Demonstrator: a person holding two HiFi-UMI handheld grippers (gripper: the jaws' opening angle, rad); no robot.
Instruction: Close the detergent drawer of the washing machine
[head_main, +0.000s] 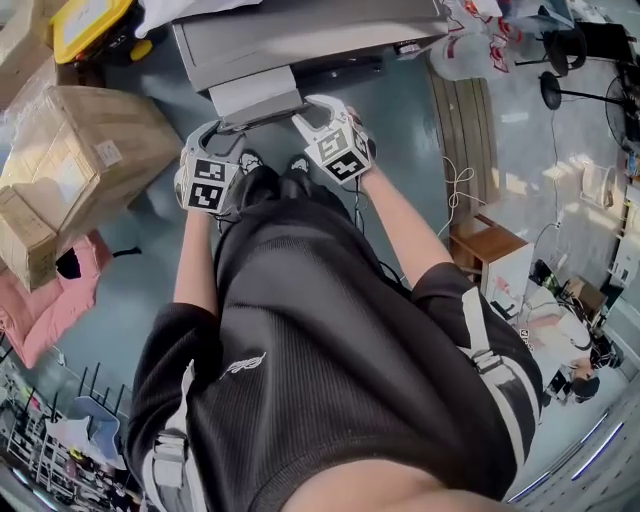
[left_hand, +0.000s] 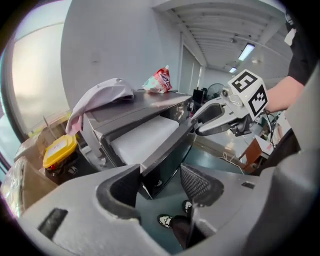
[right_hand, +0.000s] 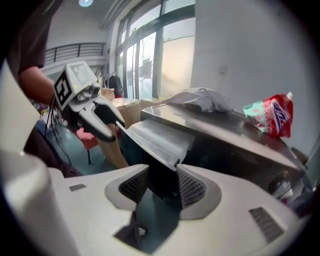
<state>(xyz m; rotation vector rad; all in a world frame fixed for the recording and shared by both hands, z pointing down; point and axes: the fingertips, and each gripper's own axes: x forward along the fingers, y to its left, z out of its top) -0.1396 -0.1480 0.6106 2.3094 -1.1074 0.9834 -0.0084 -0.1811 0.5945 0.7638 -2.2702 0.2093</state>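
The grey washing machine (head_main: 300, 35) has its detergent drawer (head_main: 250, 95) pulled out toward me. My left gripper (head_main: 228, 130) is at the drawer's front left corner and my right gripper (head_main: 315, 108) at its front right corner. In the left gripper view the jaws (left_hand: 160, 185) stand open around the dark front panel (left_hand: 162, 160), with a gap at the right pad (left_hand: 200, 182). In the right gripper view the jaws (right_hand: 162, 187) straddle the drawer's front edge (right_hand: 160, 137), which fills most of the gap between them. Each view also shows the other gripper (left_hand: 215, 117) (right_hand: 100, 122).
A pink-white cloth (left_hand: 102, 95) and a red detergent pouch (left_hand: 159, 81) lie on the machine top. A cardboard box (head_main: 70, 150) and a yellow-lidded container (head_main: 90, 25) stand to the left. A wooden stool (head_main: 490, 250) is at the right. My shoes (head_main: 270, 165) are below the drawer.
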